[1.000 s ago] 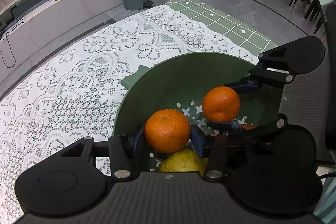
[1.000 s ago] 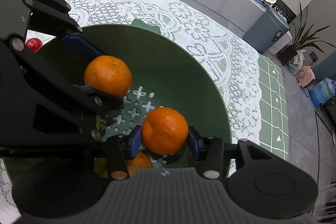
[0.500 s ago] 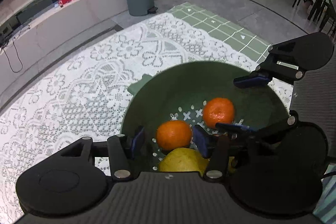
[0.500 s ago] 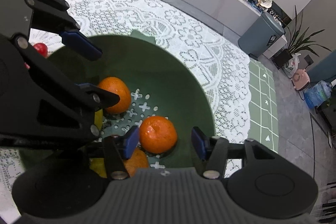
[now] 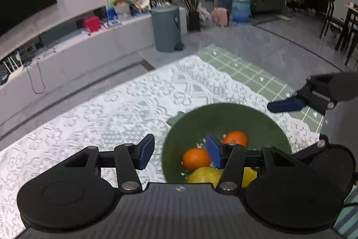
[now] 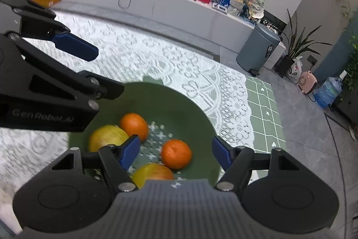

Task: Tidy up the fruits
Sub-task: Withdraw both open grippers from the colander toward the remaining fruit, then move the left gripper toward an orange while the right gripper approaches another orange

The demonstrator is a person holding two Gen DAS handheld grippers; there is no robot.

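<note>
"genrobot.ai" is showing on the left gripper, both it and the right gripper spreading empty fingers over a green bowl holding oranges.

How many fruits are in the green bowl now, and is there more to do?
Done: four fruits lie in the green bowl, two oranges and two yellow fruits. In hand: nothing; the left tool and right tool are both open and empty. Left: no loose fruit shows on the lace cloth, so it looks nearly finished.
</note>
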